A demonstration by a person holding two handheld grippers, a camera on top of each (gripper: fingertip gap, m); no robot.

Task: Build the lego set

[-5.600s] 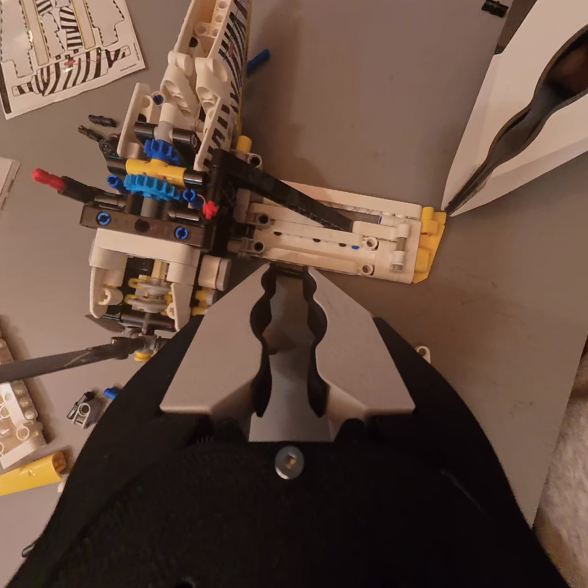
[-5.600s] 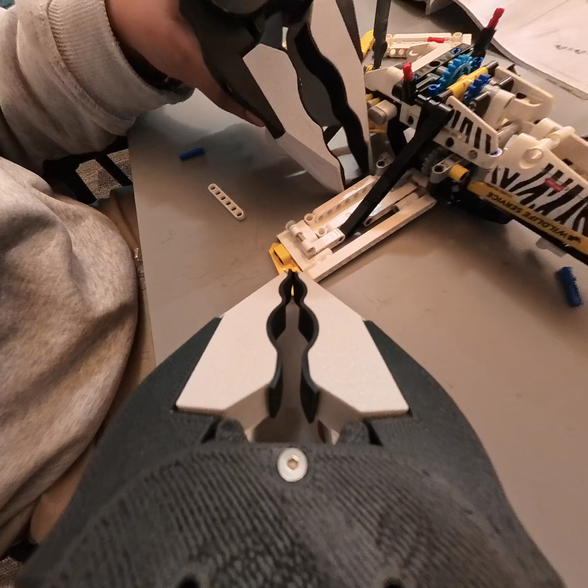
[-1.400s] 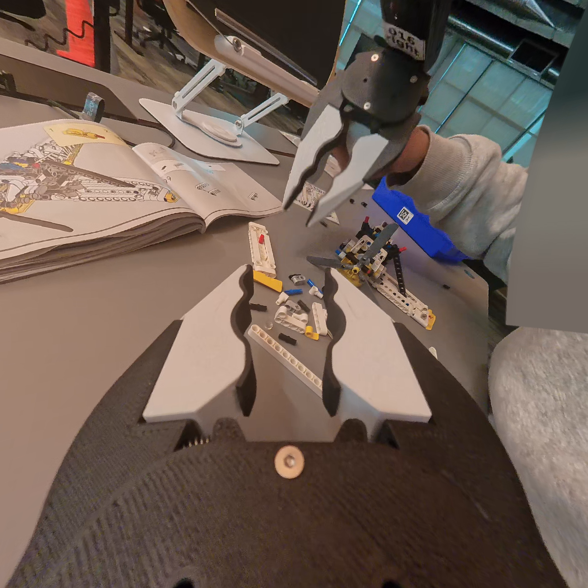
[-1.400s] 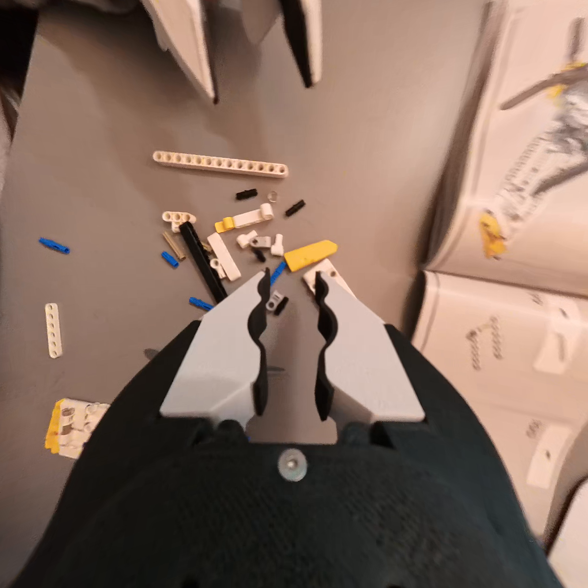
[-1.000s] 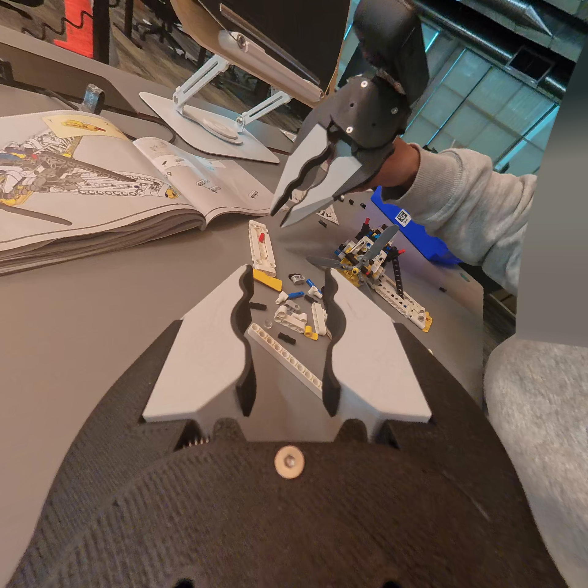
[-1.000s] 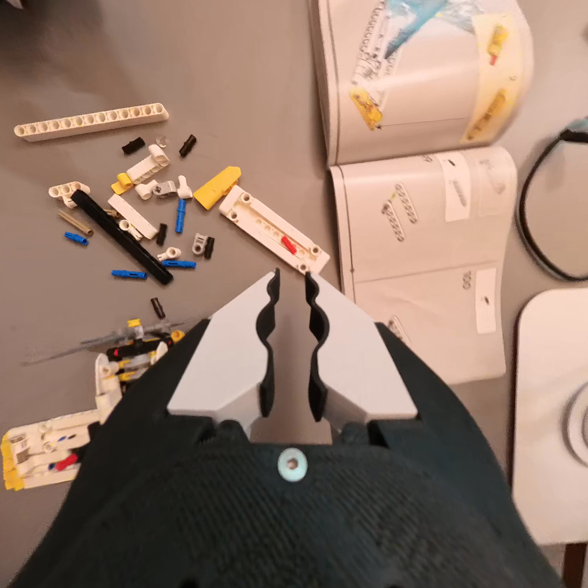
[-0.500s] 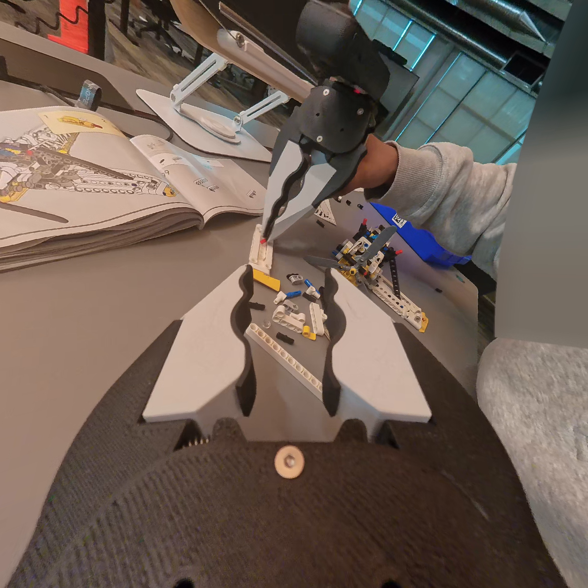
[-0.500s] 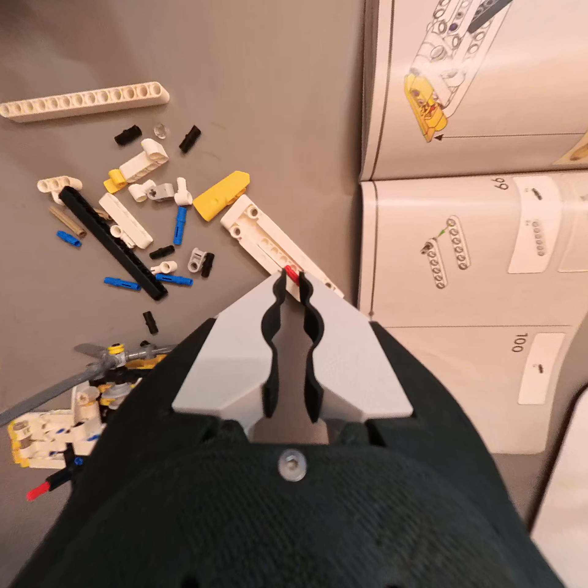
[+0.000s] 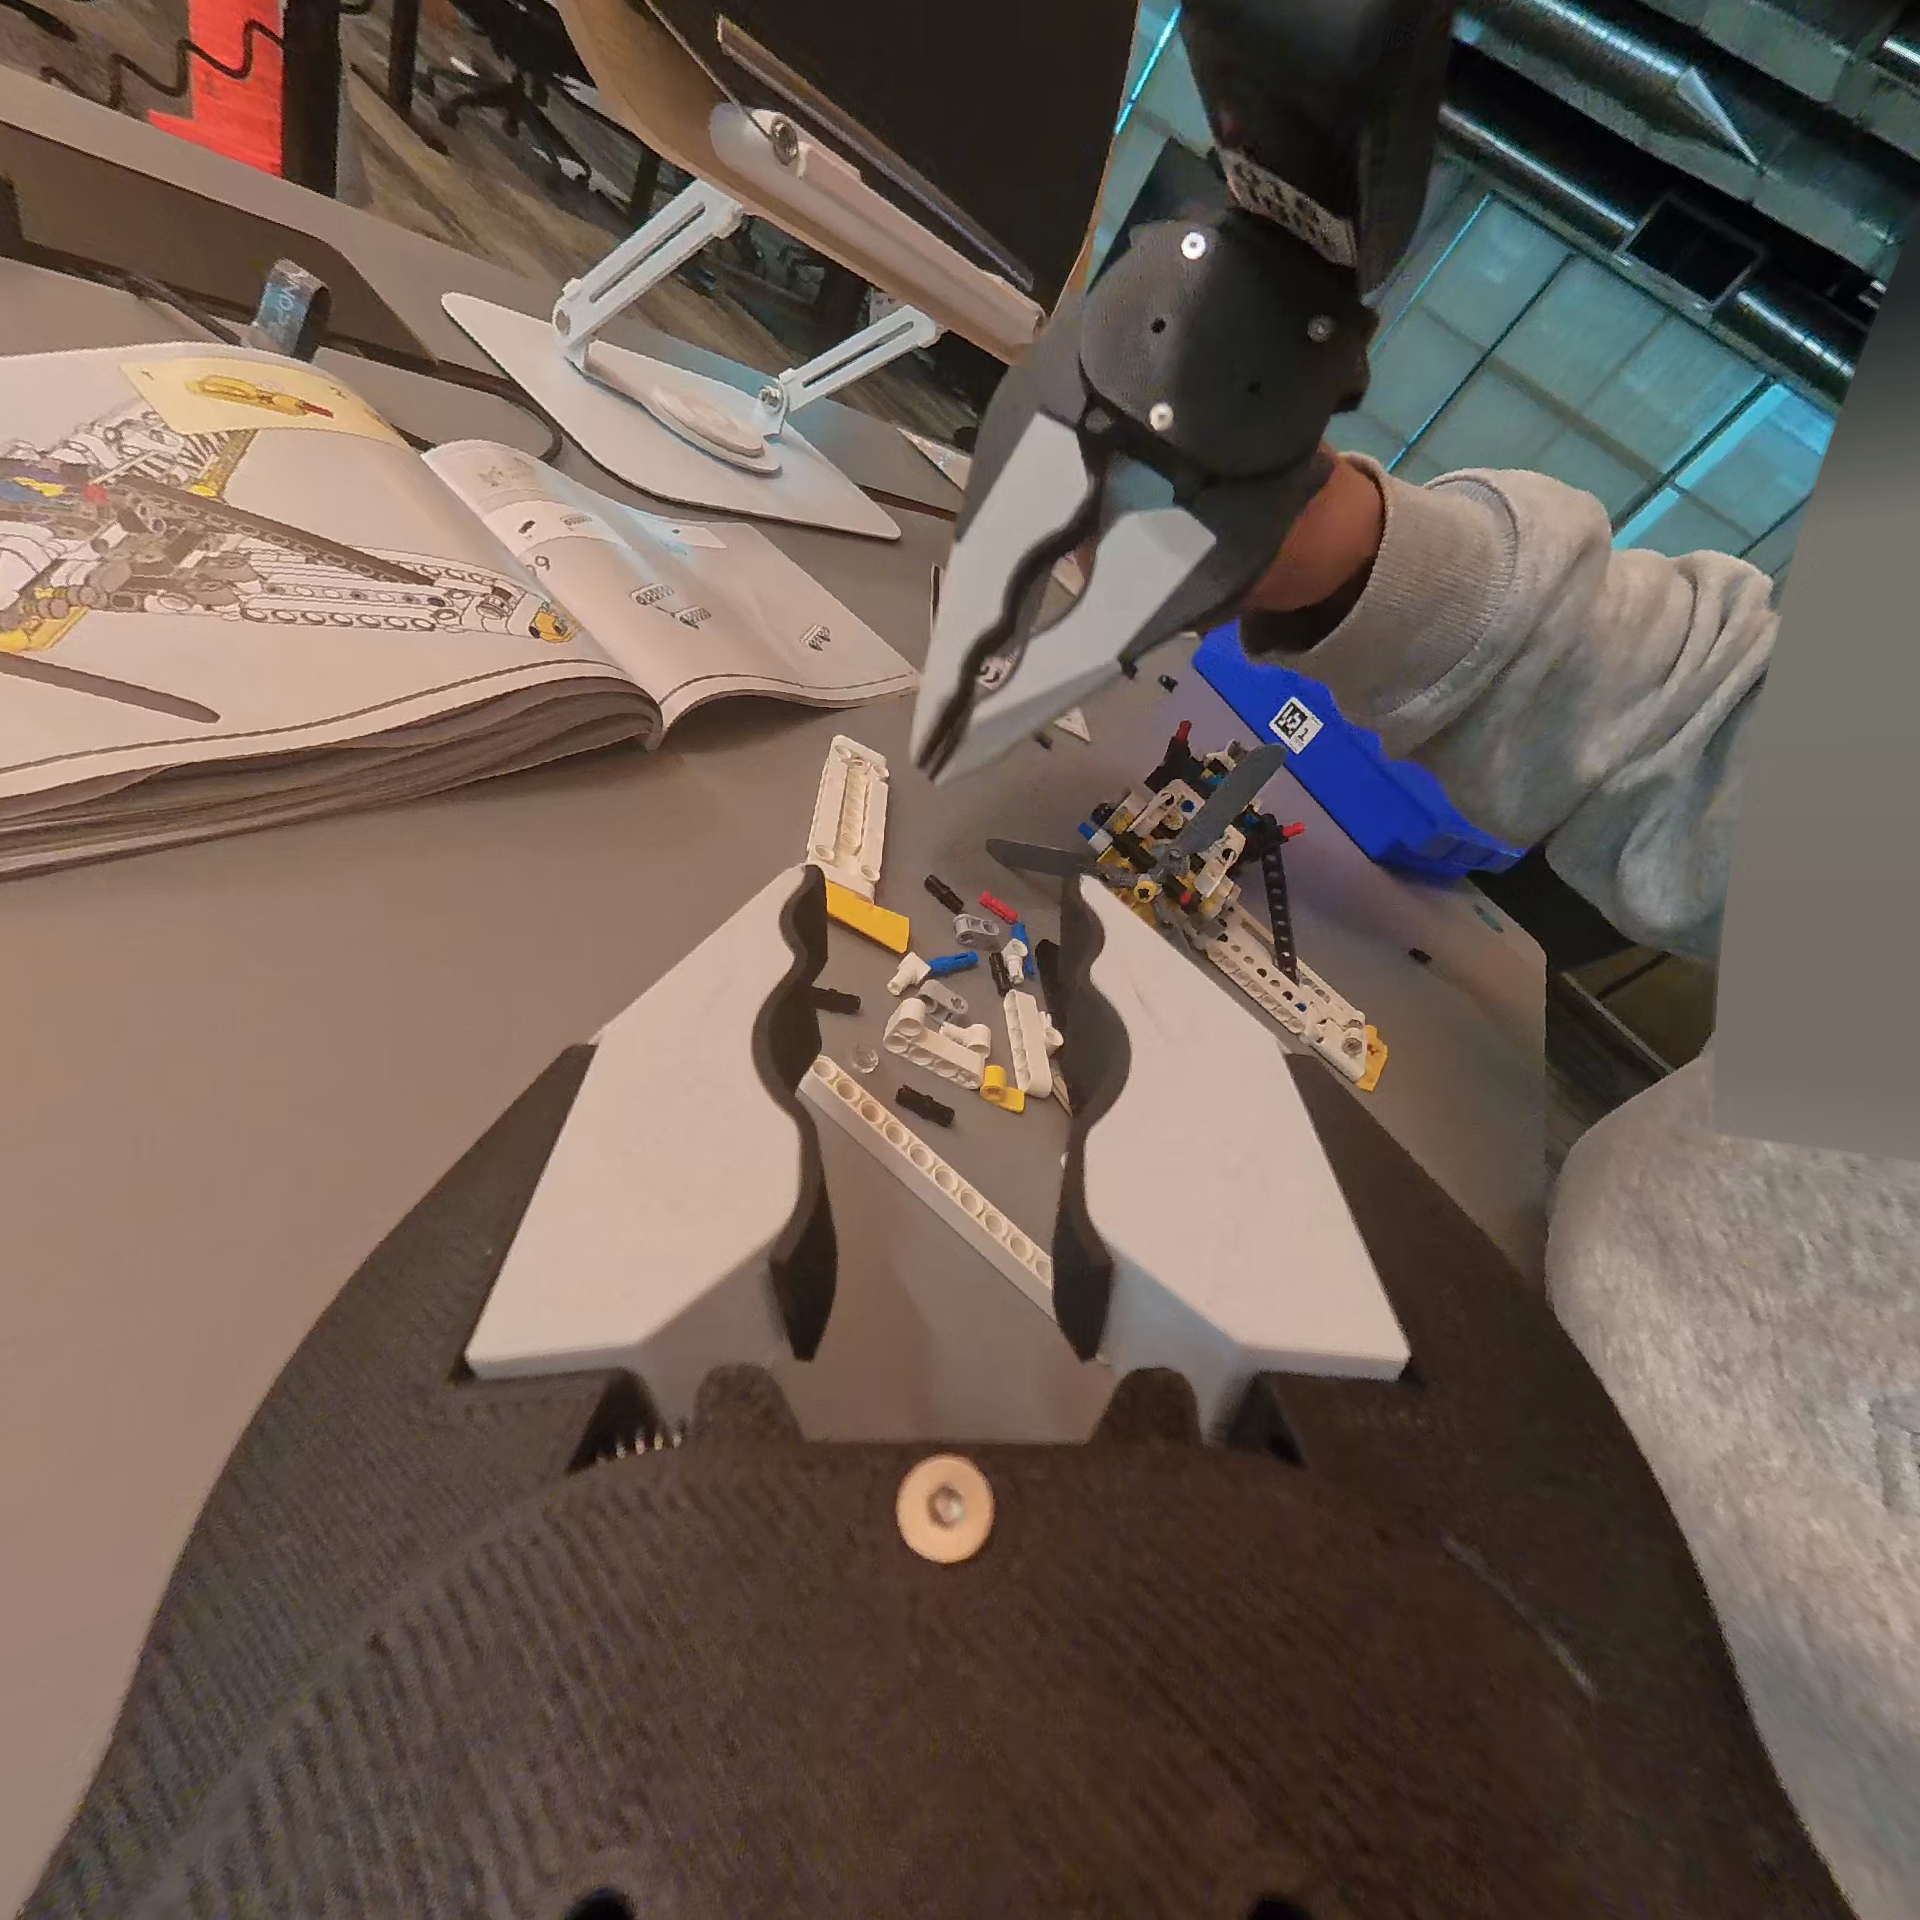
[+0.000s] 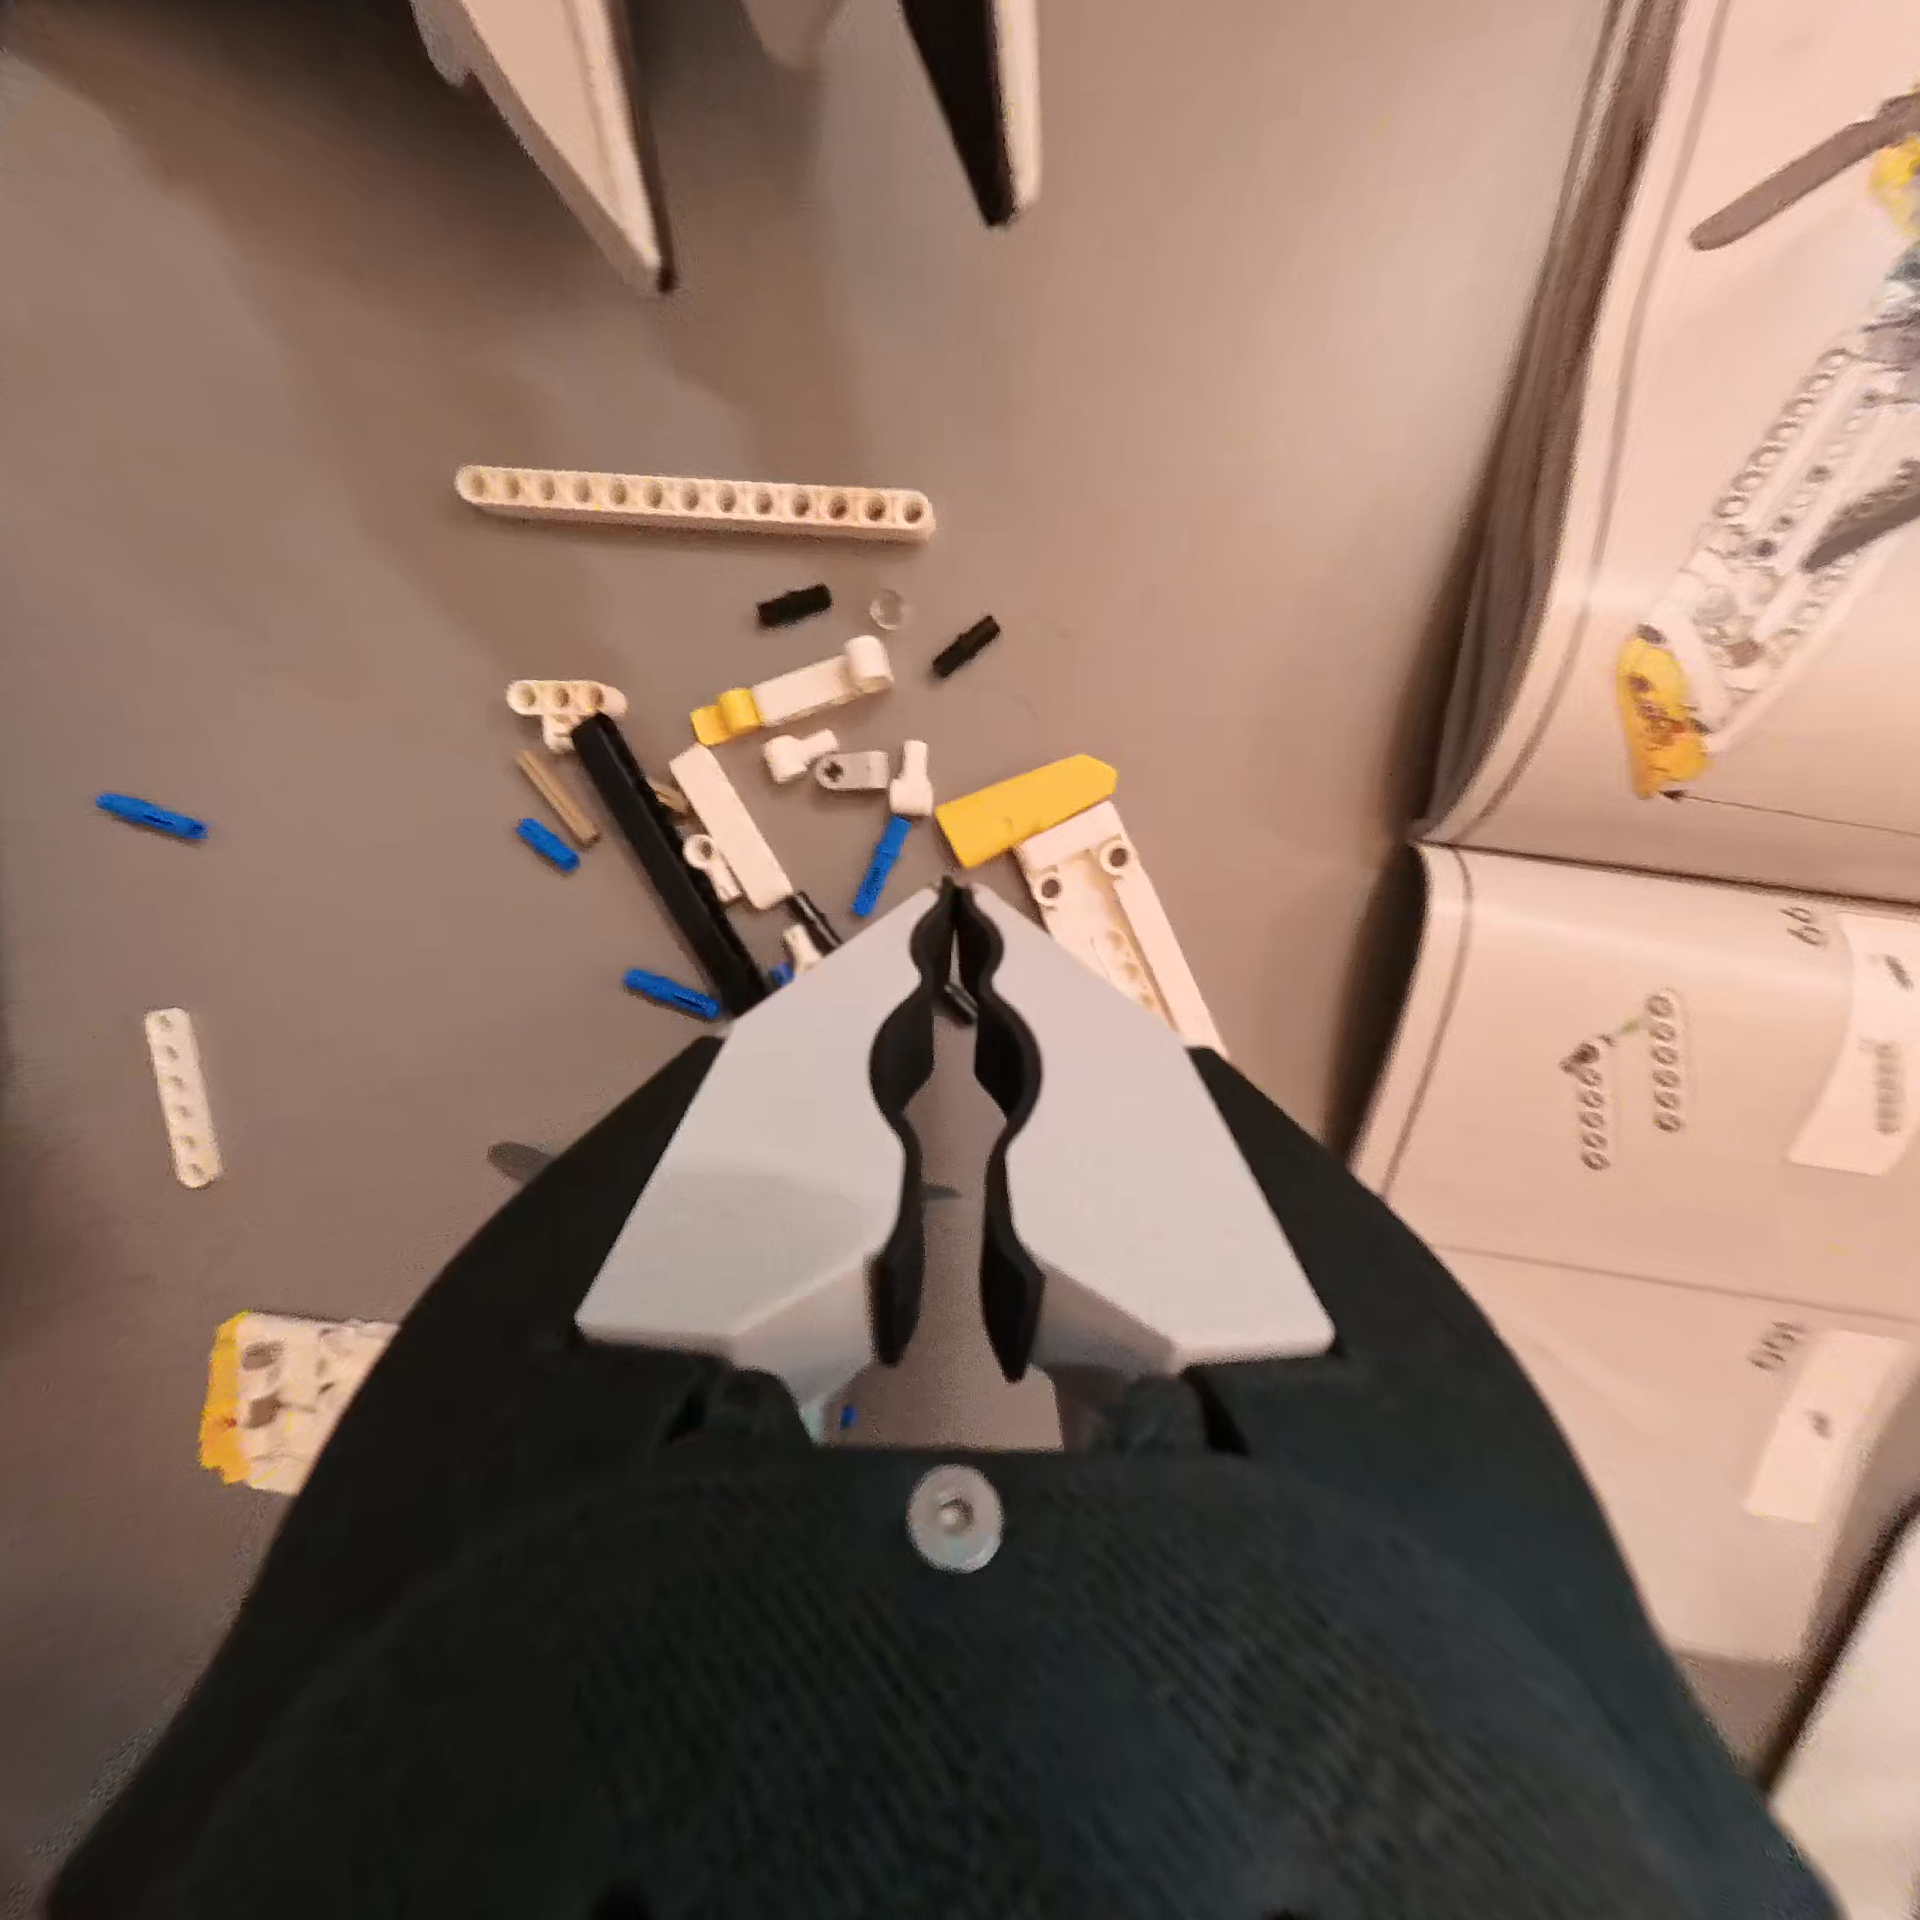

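Note:
My left gripper [image 9: 940,883] is open and empty, held above the grey table over a scatter of loose pieces. Among them are a long white beam [image 9: 935,1164], a yellow wedge [image 9: 868,920] and a white panel [image 9: 854,800]. My right gripper [image 9: 928,764] is shut and hangs just above the panel; I see nothing between its tips [image 10: 948,891]. A small red pin [image 9: 995,904] lies among the pieces. The part-built helicopter [image 9: 1195,842] stands behind them. In the right wrist view, the beam [image 10: 696,504], wedge [image 10: 1023,805], panel [image 10: 1112,925] and left gripper [image 10: 826,249] show.
An open instruction book [image 9: 312,623] lies at the left, right of the pieces in the right wrist view [image 10: 1662,1039]. A monitor stand [image 9: 675,405] and a blue bin [image 9: 1340,758] sit behind. A black beam [image 10: 665,862], a short white beam [image 10: 182,1096] and a blue pin [image 10: 151,816] lie loose. Across from one pair of fingers to the other is roughly 9 cm. Both grippers' tips are roughly 20 cm from the blue pin [image 10: 151,816].
My right gripper, shut at the red pin on the white panel half a second ago, has lifted off and swung over the pieces. The panel now shows no red pin. My left gripper has barely moved.

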